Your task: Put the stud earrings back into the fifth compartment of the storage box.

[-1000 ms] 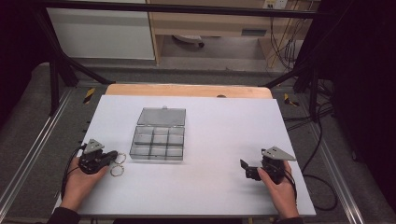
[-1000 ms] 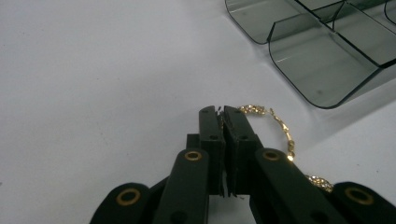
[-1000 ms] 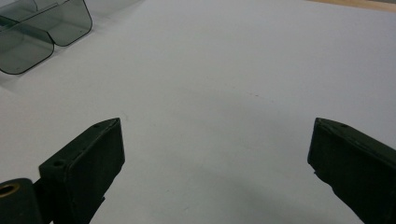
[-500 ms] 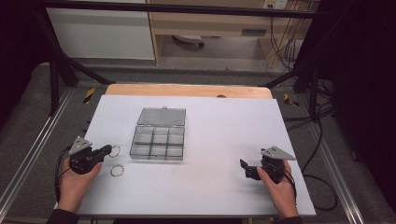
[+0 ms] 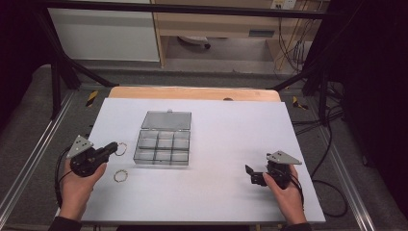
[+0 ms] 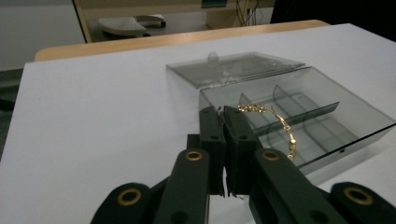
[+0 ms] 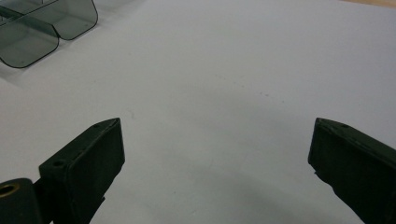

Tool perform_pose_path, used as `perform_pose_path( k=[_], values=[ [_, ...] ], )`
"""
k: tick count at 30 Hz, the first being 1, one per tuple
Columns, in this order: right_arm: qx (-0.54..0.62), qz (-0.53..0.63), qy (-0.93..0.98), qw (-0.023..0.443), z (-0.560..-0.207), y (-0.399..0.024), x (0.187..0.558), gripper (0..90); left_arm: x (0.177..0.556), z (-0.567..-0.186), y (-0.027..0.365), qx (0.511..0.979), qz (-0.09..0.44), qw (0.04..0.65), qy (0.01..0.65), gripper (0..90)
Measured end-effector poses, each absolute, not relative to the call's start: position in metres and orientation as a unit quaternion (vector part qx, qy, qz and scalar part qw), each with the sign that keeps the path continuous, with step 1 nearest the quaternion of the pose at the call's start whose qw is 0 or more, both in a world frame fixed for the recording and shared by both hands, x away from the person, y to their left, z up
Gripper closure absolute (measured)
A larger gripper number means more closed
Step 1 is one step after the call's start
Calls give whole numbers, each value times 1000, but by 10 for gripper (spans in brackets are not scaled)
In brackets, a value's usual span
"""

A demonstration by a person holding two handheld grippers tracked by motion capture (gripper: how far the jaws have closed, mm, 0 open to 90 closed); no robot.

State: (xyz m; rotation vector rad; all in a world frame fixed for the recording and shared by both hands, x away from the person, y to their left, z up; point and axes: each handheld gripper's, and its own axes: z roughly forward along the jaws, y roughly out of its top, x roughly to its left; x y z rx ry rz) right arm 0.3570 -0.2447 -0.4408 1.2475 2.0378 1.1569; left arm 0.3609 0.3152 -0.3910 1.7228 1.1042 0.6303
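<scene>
Beside the box [image 5: 162, 147], gripper-held gold chain [image 6: 275, 122].

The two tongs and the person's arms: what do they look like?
Both the left tongs and the right tongs are black, each topped by a grey three-cornered plate and trailing a black cable. Brass-coloured rivets mark the left one's linkage. Dark sleeves cover the forearms.

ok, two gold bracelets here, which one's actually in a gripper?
The bracelet hanging from the shut left gripper, beside the open clear box. The other bracelet lies loose on the table, nearer the person, untouched.
</scene>
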Motion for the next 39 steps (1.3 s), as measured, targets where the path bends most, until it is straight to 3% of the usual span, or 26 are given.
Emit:
perform_pose_path(
  k=[18, 39],
  values=[
    [459, 436, 737, 238, -439, -248, 355, 41, 392, -361, 249, 748, 227, 469, 410, 872],
    [454, 436, 740, 235, -439, -246, 354, 40, 415, -388, 201, 789, 200, 428, 392, 872]
  ],
)
